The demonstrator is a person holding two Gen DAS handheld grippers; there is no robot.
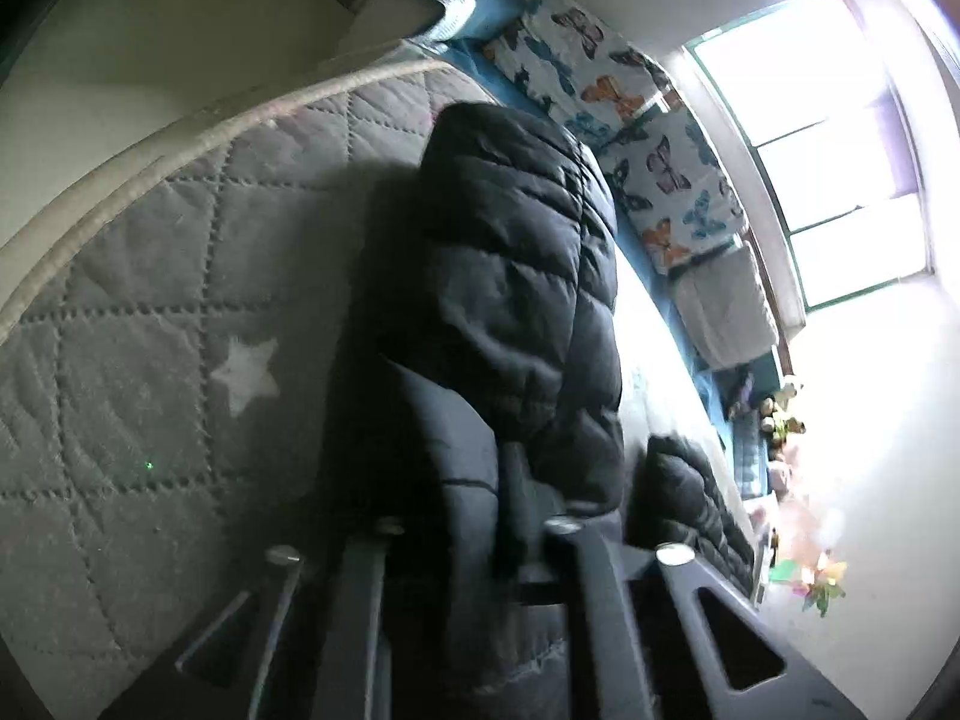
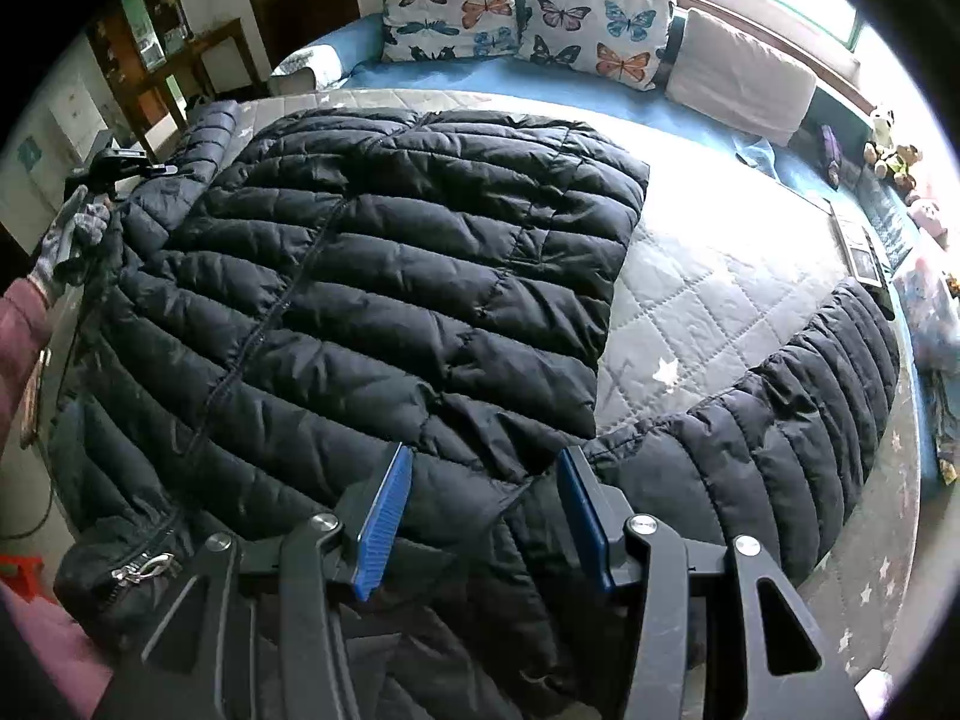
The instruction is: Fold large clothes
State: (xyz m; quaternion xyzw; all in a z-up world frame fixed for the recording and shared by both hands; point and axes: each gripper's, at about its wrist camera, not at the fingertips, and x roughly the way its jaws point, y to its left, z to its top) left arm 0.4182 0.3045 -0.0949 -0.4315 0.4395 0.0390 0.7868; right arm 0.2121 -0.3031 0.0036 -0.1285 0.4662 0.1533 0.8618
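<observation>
In the left wrist view the left gripper (image 1: 480,546) is clamped on a raised fold of the black puffer jacket (image 1: 516,276), which stretches away over the quilt (image 1: 180,276); in the right wrist view the jacket (image 2: 384,300) lies flat, collar nearest, hem toward the butterfly pillows (image 2: 528,24), 1 sleeve (image 2: 780,420) trailing right, beneath the wide-open, empty right gripper (image 2: 480,516).

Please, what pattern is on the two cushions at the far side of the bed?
Colourful butterflies on white fabric, on both cushions; the right wrist view shows them best.

Jacket (image 2: 384,276) on bed (image 2: 720,300), pillows (image 2: 528,18) behind
</observation>
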